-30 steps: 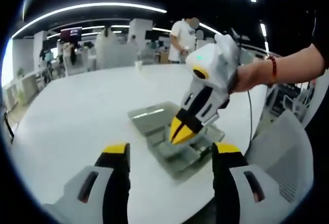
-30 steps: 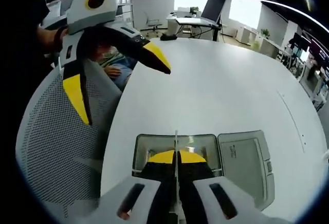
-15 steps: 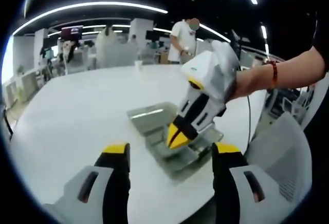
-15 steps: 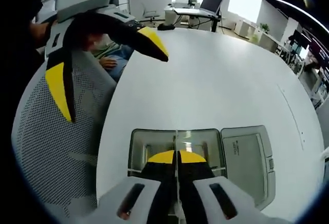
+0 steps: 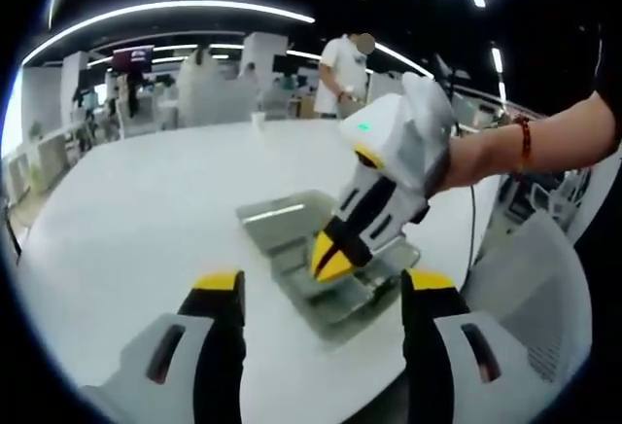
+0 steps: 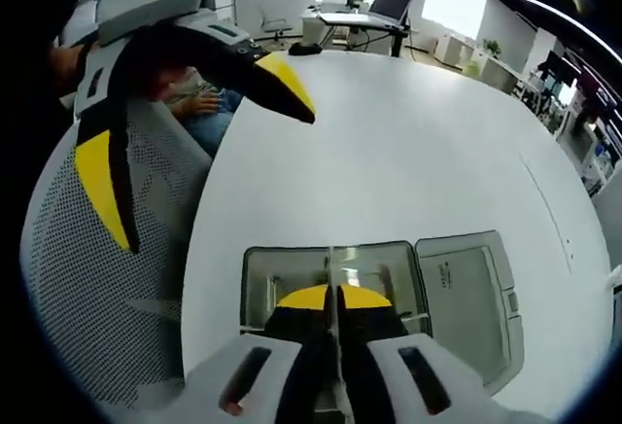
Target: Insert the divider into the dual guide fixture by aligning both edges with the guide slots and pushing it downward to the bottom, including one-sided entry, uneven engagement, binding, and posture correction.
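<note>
Standing on edge, the thin flat divider (image 6: 332,270) is pinched by the right tool (image 6: 334,300) inside the grey box-shaped fixture (image 6: 262,278); left tool (image 5: 321,293) gapes apart.

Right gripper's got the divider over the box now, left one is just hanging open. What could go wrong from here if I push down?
The right gripper is shut on the divider, a thin sheet seen edge-on above the open fixture; whether both edges sit in the guide slots cannot be told, so pushing may bind or cock it. The fixture lies near the table edge with nothing holding it, since the left gripper hangs open and apart; it might slide.
</note>
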`<state>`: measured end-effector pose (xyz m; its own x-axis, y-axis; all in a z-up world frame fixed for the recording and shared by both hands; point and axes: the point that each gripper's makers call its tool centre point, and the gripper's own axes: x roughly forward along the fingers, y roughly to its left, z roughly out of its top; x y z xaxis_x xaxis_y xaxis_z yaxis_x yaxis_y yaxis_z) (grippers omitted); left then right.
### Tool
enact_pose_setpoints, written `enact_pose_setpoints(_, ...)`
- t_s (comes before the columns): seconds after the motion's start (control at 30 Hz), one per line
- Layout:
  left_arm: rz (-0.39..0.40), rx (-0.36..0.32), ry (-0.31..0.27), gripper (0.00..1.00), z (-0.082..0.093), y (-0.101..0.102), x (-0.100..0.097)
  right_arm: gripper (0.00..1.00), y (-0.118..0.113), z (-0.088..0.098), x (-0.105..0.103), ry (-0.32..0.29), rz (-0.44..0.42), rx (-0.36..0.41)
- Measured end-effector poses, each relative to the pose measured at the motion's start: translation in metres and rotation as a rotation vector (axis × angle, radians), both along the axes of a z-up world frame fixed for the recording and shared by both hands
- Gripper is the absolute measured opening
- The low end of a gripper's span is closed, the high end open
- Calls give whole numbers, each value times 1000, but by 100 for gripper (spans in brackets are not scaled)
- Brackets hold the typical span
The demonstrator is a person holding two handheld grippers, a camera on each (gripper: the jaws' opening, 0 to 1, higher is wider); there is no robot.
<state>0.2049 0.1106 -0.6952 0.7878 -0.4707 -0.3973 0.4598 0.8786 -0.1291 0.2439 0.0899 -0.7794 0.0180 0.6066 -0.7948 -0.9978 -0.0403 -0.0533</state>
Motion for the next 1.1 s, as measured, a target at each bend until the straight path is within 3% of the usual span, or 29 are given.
enact_pose_setpoints(0.07, -10, 7, 0, 64, 1, -1, 0, 1, 2, 6, 2, 19, -70, 54)
enact_pose_setpoints(0.2, -23, 10, -1, 65, 2, -4, 0, 14, -2, 23, 8, 23, -145, 136)
enact_pose_setpoints(0.37, -50, 18, -6, 65, 6, -9, -1, 16, -15, 42, 15, 24, -236, 202)
enact_pose_setpoints(0.53, -89, 21, -2, 66, 8, -18, -2, 18, -34, 51, 12, 27, -304, 227)
enact_pose_setpoints(0.83, -131, 3, 3, 69, 13, -25, -4, 26, -73, 81, 4, 22, -457, 339)
enact_pose_setpoints(1.1, -188, -12, -1, 73, 20, -34, -10, 39, -110, 94, -9, 6, -562, 389)
